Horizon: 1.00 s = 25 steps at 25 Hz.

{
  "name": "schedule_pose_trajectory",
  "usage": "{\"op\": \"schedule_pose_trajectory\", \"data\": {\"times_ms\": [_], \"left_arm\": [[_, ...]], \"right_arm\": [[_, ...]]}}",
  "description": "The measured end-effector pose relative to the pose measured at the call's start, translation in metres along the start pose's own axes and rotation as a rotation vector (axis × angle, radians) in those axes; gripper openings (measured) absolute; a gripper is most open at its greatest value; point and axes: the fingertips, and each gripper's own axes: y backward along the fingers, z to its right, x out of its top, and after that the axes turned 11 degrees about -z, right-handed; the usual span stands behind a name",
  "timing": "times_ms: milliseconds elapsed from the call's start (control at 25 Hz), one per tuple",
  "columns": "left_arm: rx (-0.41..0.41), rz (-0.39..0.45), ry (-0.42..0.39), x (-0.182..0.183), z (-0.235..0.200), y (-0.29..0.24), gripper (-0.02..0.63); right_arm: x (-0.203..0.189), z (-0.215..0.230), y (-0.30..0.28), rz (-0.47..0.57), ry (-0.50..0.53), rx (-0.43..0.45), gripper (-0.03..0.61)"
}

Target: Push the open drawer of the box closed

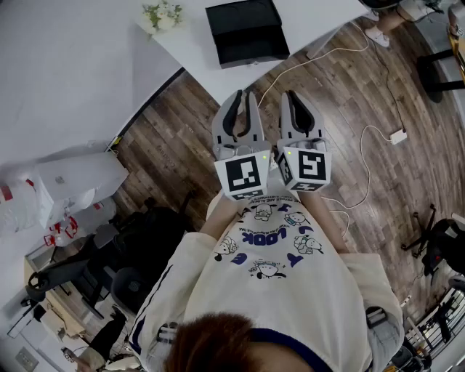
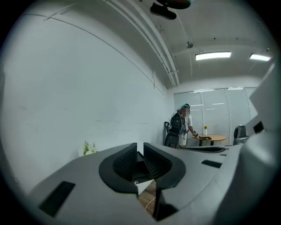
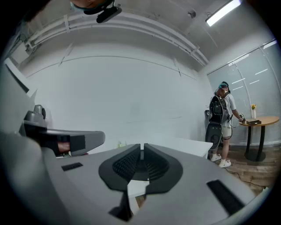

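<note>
Both pairs of fingers are drawn almost together and pinch nothing. On my left gripper the ribbed fingers leave a thin slit. On my right gripper the fingers leave a thinner one. I hold the two just beside each other before my chest, cubes toward me and tips pointing away. Under them lies the wood floor, with a white cable trailing across it.

Ahead stands the white table. The black box sits on it near the edge that faces me, well apart from both grippers and untouched. Its near part steps out toward me, but I cannot tell whether that is the drawer. Left of the box, farther along the table, is a small bunch of flowers.

Far across the room a person stands at a round table.
</note>
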Motion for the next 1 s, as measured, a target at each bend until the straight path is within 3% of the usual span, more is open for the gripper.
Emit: {"op": "schedule_pose_trajectory", "data": {"times_ms": [600, 1000], "left_arm": [[-0.002, -0.031, -0.005, -0.007, 0.008, -0.013, 0.054], [0.047, -0.068, 0.015, -0.023, 0.024, -0.024, 0.054]], "right_arm": [[0.007, 0.012, -0.007, 0.024, -0.027, 0.011, 0.044], [0.000, 0.035, -0.012, 0.011, -0.025, 0.049, 0.044]]}}
